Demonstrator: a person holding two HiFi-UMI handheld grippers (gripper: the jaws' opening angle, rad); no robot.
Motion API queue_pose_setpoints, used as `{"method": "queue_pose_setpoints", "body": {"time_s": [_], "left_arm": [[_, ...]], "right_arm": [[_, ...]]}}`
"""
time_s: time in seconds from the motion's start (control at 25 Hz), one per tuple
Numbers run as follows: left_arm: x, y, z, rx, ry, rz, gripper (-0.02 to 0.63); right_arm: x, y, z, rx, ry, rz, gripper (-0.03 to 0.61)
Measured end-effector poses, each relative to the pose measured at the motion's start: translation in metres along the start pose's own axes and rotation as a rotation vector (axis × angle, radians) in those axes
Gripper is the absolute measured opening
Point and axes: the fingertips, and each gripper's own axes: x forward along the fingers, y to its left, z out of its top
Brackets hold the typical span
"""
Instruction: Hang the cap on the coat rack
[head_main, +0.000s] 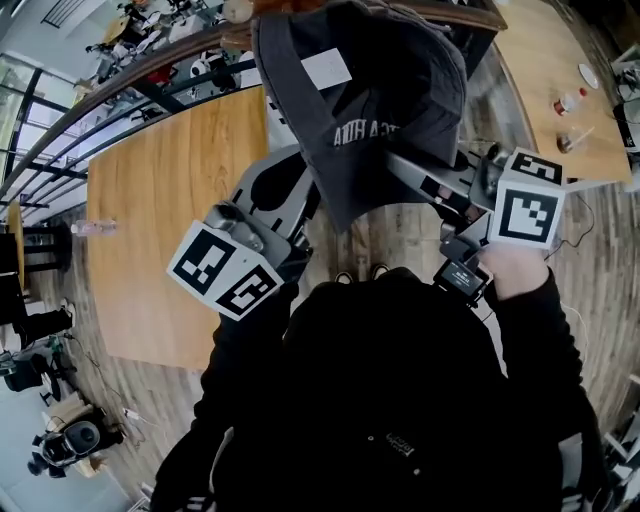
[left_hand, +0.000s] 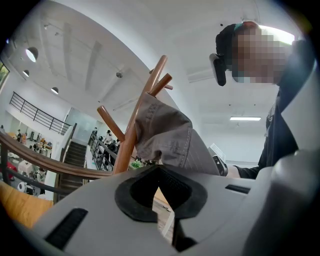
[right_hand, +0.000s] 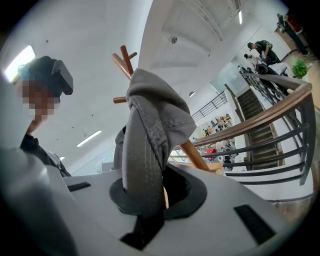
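Hanging step in hand. The right gripper (right_hand: 146, 182) was clamped on the cap (head_main: 380, 90) brim. The left gripper (left_hand: 159, 169) was pinched shut on its rear edge. The cap was held against the coat rack (left_hand: 127, 135) pegs, seating unconfirmed. The next move called for settling the crown over a peg.

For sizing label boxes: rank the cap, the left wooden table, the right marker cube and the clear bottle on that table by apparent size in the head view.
1. wooden table and cap: roughly alike, and the cap is nearer the camera, so unranked.
2. right marker cube.
3. clear bottle.
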Motion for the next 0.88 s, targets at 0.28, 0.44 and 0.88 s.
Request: {"method": "queue_pose_setpoints", "body": {"time_s": [0.28, 0.44, 0.88], "left_arm": [[-0.007, 0.002, 0.001, -0.009, -0.012, -0.002, 0.003], [-0.019, 0.003, 0.0, -0.019, -0.016, -0.007, 0.003], [-0.025, 0.006, -0.016, -0.039, -0.008, -0.025, 0.003]], "right_arm": [[-0.002, -0.006, 0.0, -0.109, 0.043, -0.064, 0.051], [0.005, -0.001, -0.004, -0.146, 0.03, -0.082, 0.051], [0.005, -0.01, -0.006, -0.189, -0.021, -0.133, 0.051]]}}
